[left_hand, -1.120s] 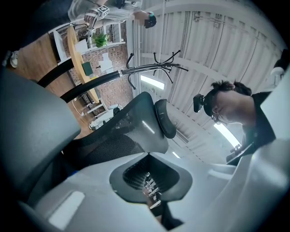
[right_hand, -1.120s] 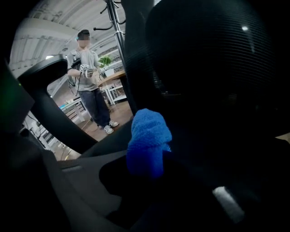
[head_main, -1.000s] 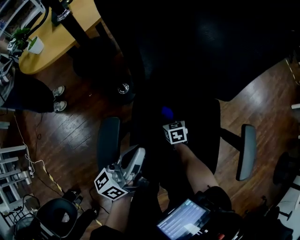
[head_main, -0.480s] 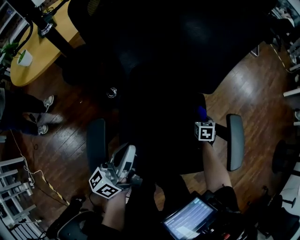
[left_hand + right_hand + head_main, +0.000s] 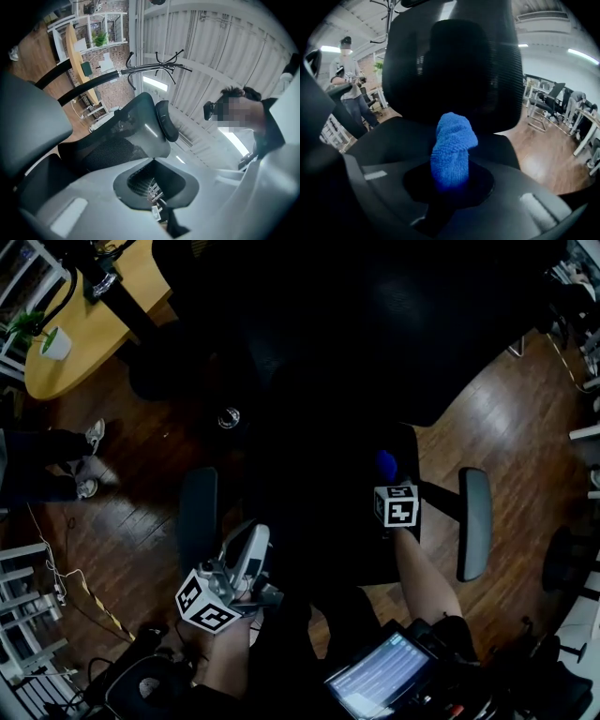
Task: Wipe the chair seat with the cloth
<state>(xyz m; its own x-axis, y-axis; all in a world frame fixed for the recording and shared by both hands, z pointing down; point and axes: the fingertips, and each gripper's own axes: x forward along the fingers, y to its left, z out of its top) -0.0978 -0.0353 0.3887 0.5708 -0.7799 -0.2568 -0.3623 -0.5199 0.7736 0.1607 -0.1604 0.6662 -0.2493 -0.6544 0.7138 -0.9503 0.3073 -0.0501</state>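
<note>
Right gripper view: right gripper (image 5: pixel 451 182) clenched on bunched blue cloth (image 5: pixel 453 140), over chair seat (image 5: pixel 389 136), right side; contact unclear. Left gripper (image 5: pixel 157 208) closed, empty. Press cloth down firmly, sweep overlapping strokes from 1 edge to the other.

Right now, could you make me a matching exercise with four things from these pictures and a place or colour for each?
Things:
1. cloth
2. left gripper
3. table
4. chair seat

Place or colour:
A. light wood
B. black
C. blue, between the fingers of the right gripper
D. beside an armrest

Pairs: 1-C, 2-D, 3-A, 4-B.
</note>
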